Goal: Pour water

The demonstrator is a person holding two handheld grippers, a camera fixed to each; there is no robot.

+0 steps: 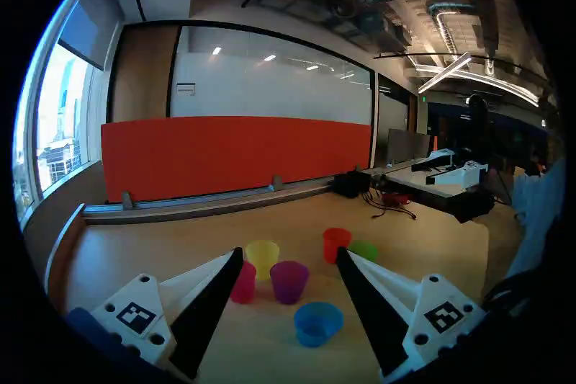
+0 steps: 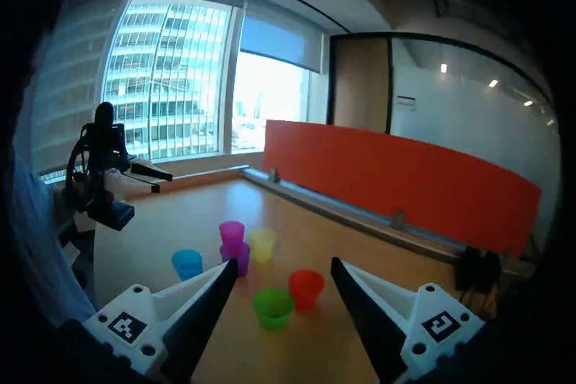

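Both held wide open and gripping nothing: left gripper (image 1: 288, 251), right gripper (image 2: 283, 263). Ahead and below, on the wooden table (image 1: 180, 240), six cups counted, one of each colour, all upright with the long axis vertical, none touching a finger. Nearest the left gripper: blue cup (image 1: 317, 323), low between its fingers, then purple cup (image 1: 289, 281), pink cup (image 1: 243, 283), yellow cup (image 1: 262, 258). Nearest the right gripper: green cup (image 2: 273, 308), red cup (image 2: 306, 289). Cannot tell which holds water. Probably next: down and forward onto a near cup.
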